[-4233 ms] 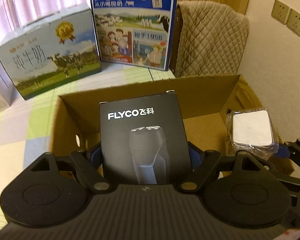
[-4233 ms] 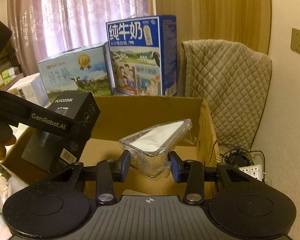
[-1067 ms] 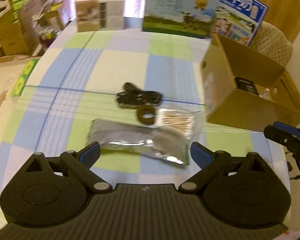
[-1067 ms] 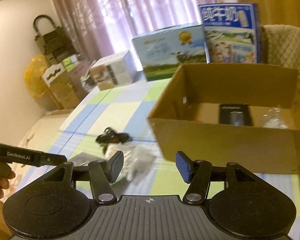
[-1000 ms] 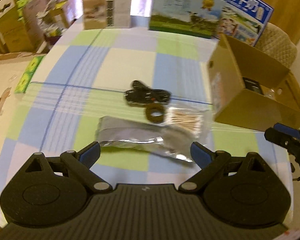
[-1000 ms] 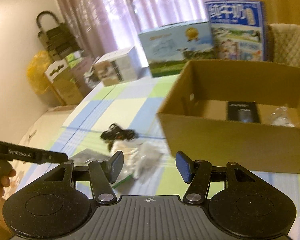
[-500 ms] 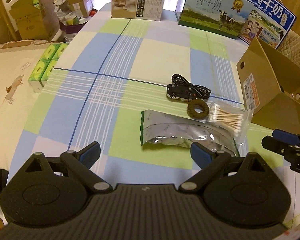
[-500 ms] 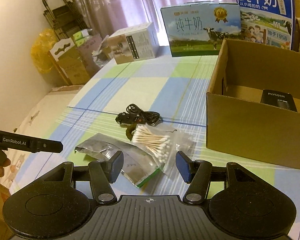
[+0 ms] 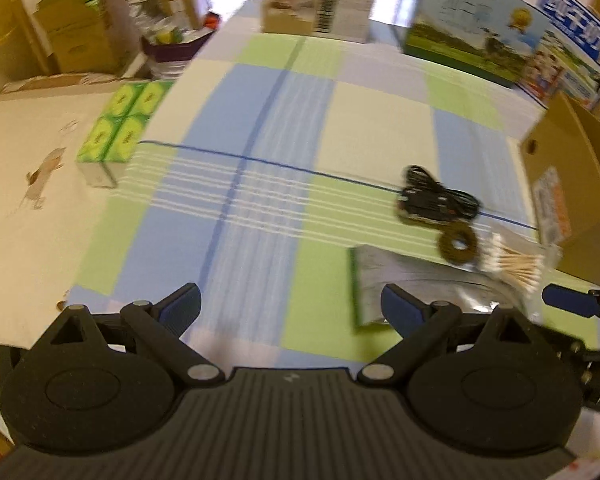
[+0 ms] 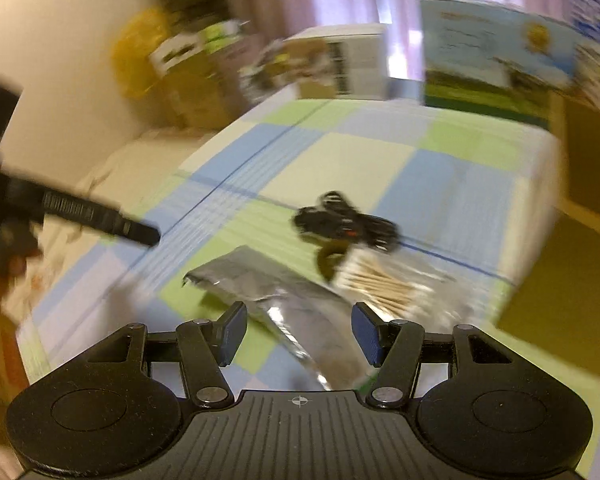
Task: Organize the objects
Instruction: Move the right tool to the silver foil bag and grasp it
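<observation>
On the checked tablecloth lie a silver foil pouch (image 10: 284,300), a bag of cotton swabs (image 10: 384,280), a dark ring (image 9: 458,243) and a black coiled cable (image 9: 436,200). My right gripper (image 10: 298,334) hovers open right over the near end of the pouch, nothing between its pads. In the left wrist view the pouch (image 9: 420,284) sits by the right finger. My left gripper (image 9: 290,308) is open above bare cloth, left of the items. Both views are motion-blurred.
An open cardboard box (image 9: 572,184) stands at the right of the table. Milk cartons (image 9: 476,40) and a white box (image 9: 320,0) line the far edge. A green tissue pack (image 9: 118,132) lies off the table's left side, with stacked boxes (image 9: 60,20) beyond.
Both grippers have left the box without the shaver box and the clear packet. In the last half second both swung left, and the right one dropped closer over the pouch.
</observation>
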Motion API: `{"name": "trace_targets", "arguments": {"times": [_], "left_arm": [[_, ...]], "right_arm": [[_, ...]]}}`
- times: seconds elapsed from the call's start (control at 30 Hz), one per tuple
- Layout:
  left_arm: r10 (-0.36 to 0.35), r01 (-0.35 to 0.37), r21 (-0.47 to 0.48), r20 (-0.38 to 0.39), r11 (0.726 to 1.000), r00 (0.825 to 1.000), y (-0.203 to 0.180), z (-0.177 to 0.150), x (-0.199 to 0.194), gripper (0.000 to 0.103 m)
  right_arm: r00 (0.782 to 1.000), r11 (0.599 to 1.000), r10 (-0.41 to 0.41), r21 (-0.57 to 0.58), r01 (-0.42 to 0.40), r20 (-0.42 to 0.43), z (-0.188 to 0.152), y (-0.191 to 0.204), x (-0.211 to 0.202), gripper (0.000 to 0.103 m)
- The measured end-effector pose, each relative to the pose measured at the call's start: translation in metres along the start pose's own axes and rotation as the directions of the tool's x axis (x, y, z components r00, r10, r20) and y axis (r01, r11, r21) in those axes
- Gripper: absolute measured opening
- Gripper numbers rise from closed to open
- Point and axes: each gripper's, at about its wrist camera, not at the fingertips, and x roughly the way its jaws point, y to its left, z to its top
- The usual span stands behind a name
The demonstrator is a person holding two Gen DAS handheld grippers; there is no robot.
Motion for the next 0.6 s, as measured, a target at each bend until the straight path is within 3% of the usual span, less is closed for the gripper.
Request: {"name": "trace_targets", "arguments": {"times": [0.17, 0.27, 0.53, 0.6], "left_arm": [[0.045, -0.046, -0.058, -0.014, 0.997, 0.999, 0.033, -0.005, 0.003, 0.095], [0.07, -0.072, -0.088, -0.023, 0.994, 0.997, 0.049, -0.011, 0.004, 0.095], [0.103, -0.108, -0.13, -0.047, 0.986, 0.994, 0.073, -0.022, 0.006, 0.095], [0.102, -0.108, -0.128, -0.05, 0.986, 0.994, 0.073, -0.023, 0.007, 0.095]], "right_arm": [[0.999, 0.969, -0.043, -0.245, 0.035, -0.027, -0.001, 0.026, 0.034, 0.056], [0.998, 0.943, -0.049, -0.331, 0.031, -0.045, -0.001, 0.032, 0.053, 0.056], [0.992, 0.909, -0.044, -0.416, -0.009, -0.116, 0.0, 0.033, 0.084, 0.054], [0.991, 0.903, -0.038, -0.43, -0.021, -0.128, -0.004, 0.037, 0.079, 0.044]]}}
